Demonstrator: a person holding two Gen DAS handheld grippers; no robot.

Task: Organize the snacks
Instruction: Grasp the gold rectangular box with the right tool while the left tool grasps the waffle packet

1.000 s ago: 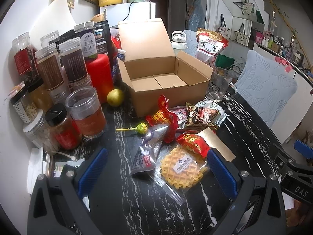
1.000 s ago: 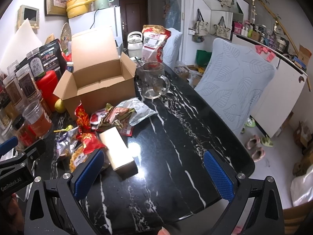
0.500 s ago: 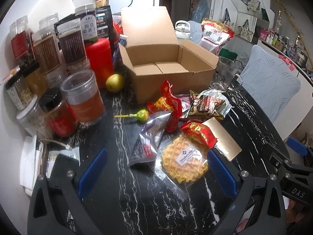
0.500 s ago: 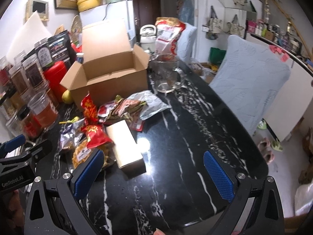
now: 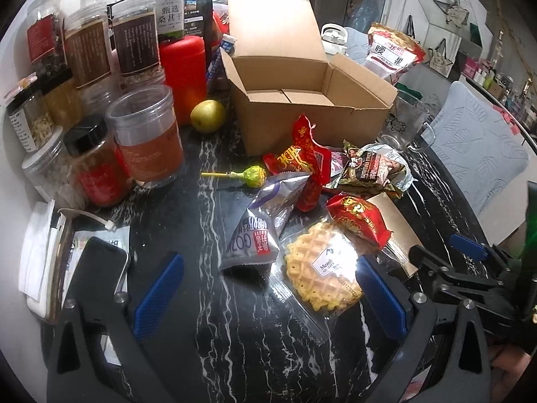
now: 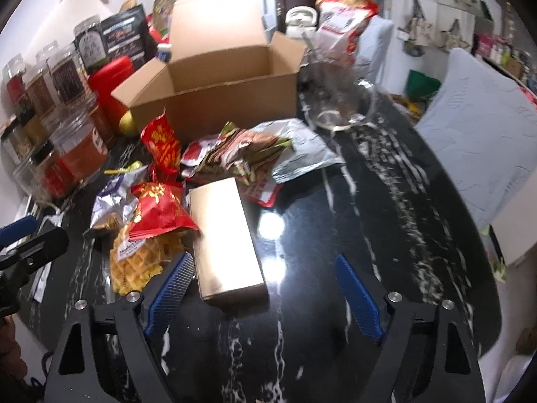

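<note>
Snack packets lie in a heap in front of an open, empty cardboard box (image 5: pixel 302 100) (image 6: pixel 228 77). My left gripper (image 5: pixel 268 295) is open and low over the table. A bagged waffle (image 5: pixel 322 268) and a silver-purple packet (image 5: pixel 265 225) sit just ahead of its pads, untouched. My right gripper (image 6: pixel 265 294) has its jaws closing. The near end of a gold box (image 6: pixel 225 238) lies between them, close to the left pad, with a wide gap to the right pad. A red packet (image 6: pixel 157 215) rests on the waffle (image 6: pixel 141 258).
Several jars (image 5: pixel 144 134), a red canister (image 5: pixel 183 67) and a pear (image 5: pixel 207 116) crowd the left side. A phone (image 5: pixel 97 268) lies by the left finger. A lollipop (image 5: pixel 251 176), a glass mug (image 6: pixel 335 100) and a padded chair (image 6: pixel 476 127) are nearby.
Both grippers have sunk and moved in on the snack pile. The right gripper's jaws have narrowed and now straddle the near end of the gold box.
</note>
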